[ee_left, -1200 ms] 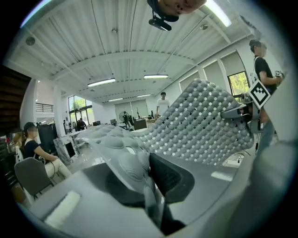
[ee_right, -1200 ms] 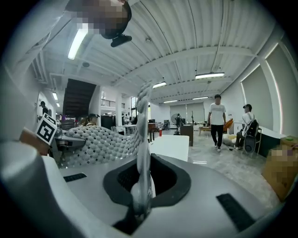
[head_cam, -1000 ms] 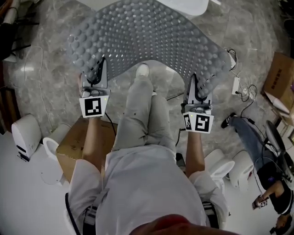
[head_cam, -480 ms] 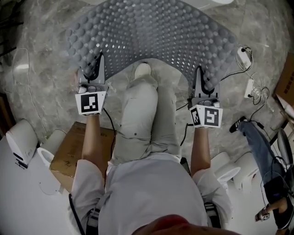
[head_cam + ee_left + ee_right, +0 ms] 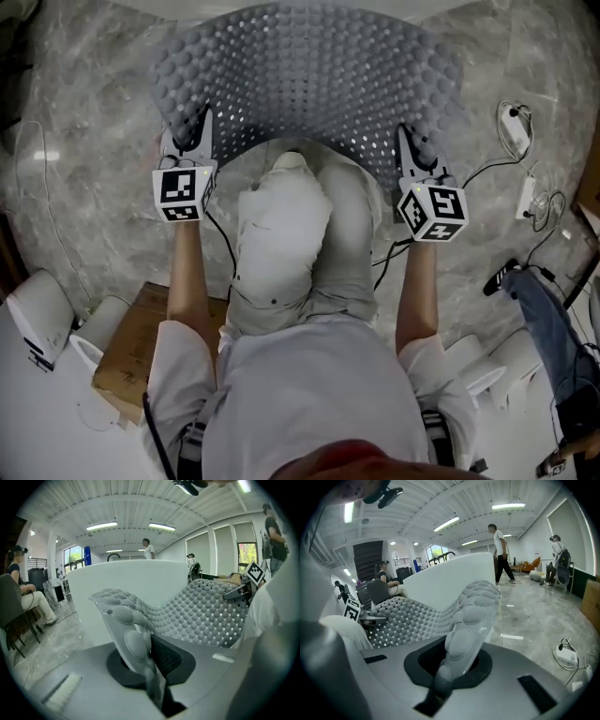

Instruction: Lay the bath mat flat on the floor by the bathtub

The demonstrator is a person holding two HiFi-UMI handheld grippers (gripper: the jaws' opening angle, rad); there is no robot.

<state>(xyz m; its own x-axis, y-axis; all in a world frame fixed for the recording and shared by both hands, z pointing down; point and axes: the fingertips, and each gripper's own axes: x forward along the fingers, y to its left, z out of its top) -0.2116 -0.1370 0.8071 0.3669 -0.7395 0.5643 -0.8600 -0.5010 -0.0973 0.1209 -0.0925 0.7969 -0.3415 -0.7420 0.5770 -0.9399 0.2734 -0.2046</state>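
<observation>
The grey bath mat [image 5: 309,75], covered in round bumps and small holes, hangs spread between my two grippers over the marble floor, its far edge by the white bathtub [image 5: 281,5]. My left gripper [image 5: 199,141] is shut on the mat's near left corner. My right gripper [image 5: 412,150] is shut on the near right corner. The left gripper view has the mat's corner [image 5: 133,639] pinched upright in the left gripper [image 5: 151,672], with the bathtub wall [image 5: 131,581] behind. The right gripper view shows the other corner [image 5: 471,620] clamped in the right gripper [image 5: 443,677]. The mat sags between the grips.
A cardboard box [image 5: 136,328] and white ceramic fixtures [image 5: 42,305] sit behind me at the left; more white fixtures [image 5: 502,361] are at the right. Cables and a power adapter [image 5: 516,122] lie on the floor to the right. A person's leg [image 5: 553,314] is at the right edge.
Both grippers have moved forward toward the bathtub with the mat, which now lies squarer to the tub. The person's knees are bent further forward under the mat's near edge.
</observation>
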